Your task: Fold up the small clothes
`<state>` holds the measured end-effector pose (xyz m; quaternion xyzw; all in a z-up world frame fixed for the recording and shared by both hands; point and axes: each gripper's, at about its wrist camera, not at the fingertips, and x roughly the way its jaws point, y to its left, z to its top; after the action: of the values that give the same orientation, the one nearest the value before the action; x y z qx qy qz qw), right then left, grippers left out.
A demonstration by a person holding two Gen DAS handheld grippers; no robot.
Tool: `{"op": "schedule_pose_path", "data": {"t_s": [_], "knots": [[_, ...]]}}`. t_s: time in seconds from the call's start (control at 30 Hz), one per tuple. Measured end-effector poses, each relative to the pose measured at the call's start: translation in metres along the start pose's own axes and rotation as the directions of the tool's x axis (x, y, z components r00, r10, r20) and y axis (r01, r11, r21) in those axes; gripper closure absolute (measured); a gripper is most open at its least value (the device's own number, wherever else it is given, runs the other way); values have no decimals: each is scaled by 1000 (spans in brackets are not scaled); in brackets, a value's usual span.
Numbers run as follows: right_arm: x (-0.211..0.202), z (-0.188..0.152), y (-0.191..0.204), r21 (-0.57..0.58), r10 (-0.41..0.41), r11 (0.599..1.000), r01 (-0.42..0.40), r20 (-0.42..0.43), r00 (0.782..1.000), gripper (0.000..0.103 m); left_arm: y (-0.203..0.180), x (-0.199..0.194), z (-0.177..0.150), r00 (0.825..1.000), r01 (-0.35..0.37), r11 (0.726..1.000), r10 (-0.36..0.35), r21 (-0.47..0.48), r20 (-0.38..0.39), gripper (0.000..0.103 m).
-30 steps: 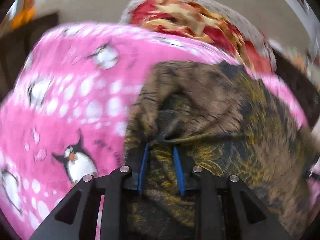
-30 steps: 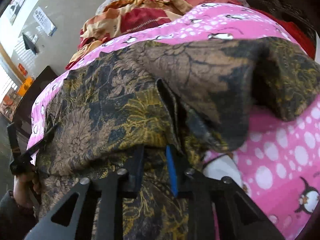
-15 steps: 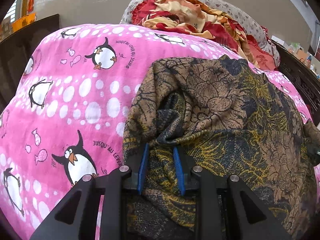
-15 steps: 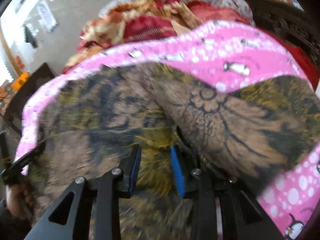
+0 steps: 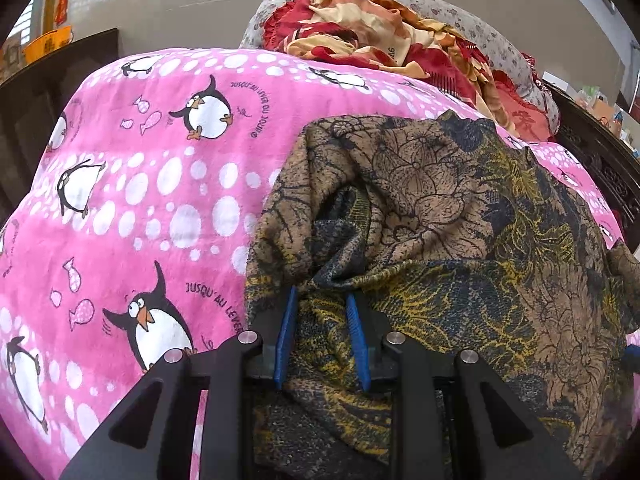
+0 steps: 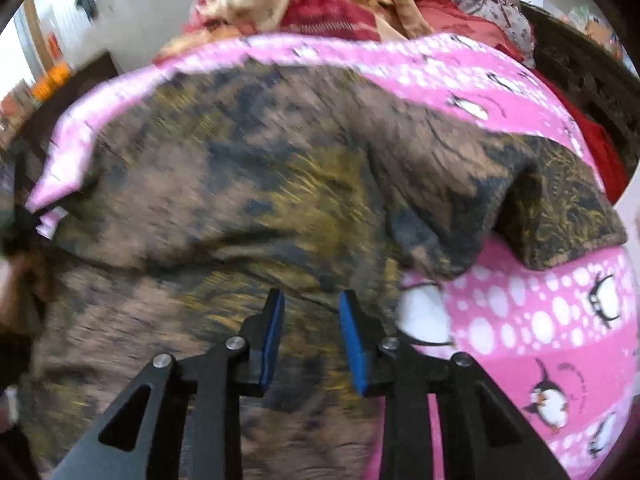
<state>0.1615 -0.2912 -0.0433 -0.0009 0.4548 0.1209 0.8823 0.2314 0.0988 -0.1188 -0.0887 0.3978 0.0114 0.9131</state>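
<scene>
**Left gripper pinches garment edge as right one stands open over the cloth**

A brown, navy and mustard floral garment [image 5: 460, 216] lies spread on a bed covered by a pink penguin blanket [image 5: 160, 200], with a heap of red and cream bedding [image 5: 380, 40] piled at the far end. The left gripper [image 5: 322, 300] is closed on a bunched fold at the garment's near left edge, cloth gathered between its blue pads [image 5: 286, 340]. In the right wrist view, which is blurred, the right gripper [image 6: 310, 300] has its jaws parted above the garment [image 6: 260, 184], with no cloth visibly caught between them. From the left gripper the bulk of the garment runs away to the right and forward; from the right gripper it stretches to the left, with a folded-over flap [image 6: 520, 200] rising just to its right. The piece's long axis appears to run across the bed, between the two grippers. By that reading, the next fold depends on the right gripper finding an edge on its own side, the flap being the nearest candidate, while the left one holds its corner
</scene>
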Motion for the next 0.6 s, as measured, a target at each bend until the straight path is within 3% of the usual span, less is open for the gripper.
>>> {"op": "schedule_pose_path", "data": {"t_s": [0.1,0.17,0.23,0.27,0.3,0.37,0.43,0.6], "knots": [[-6,4,14,-58,37,998,-33,76,996,63,0,0,-1,1000,-3,1000,3,2,0,96],[14,9,26,-167,-23,985,30,46,999,51,1,0,-1,1000,0,1000,0,0,1,96],[47,4,32,-305,-137,946,113,-60,989,46,2,-1,-1,1000,5,1000,-5,-4,1,96],[43,1,32,-337,-138,932,134,12,990,43,2,-1,-1,1000,7,1000,-7,-5,1,96],[43,2,28,-319,-135,939,126,-6,991,43,2,0,-1,1000,7,1000,-7,-6,1,96],[38,3,21,-276,-130,953,124,-3,991,77,2,0,-1,1000,5,1000,-5,-4,2,96],[31,2,10,-240,-111,964,112,17,994,100,3,-1,-1,1000,4,1000,-4,-4,2,96],[12,-6,-2,-231,-103,967,112,51,993,101,2,0,-1,1000,3,1000,-3,-2,2,96]]}}
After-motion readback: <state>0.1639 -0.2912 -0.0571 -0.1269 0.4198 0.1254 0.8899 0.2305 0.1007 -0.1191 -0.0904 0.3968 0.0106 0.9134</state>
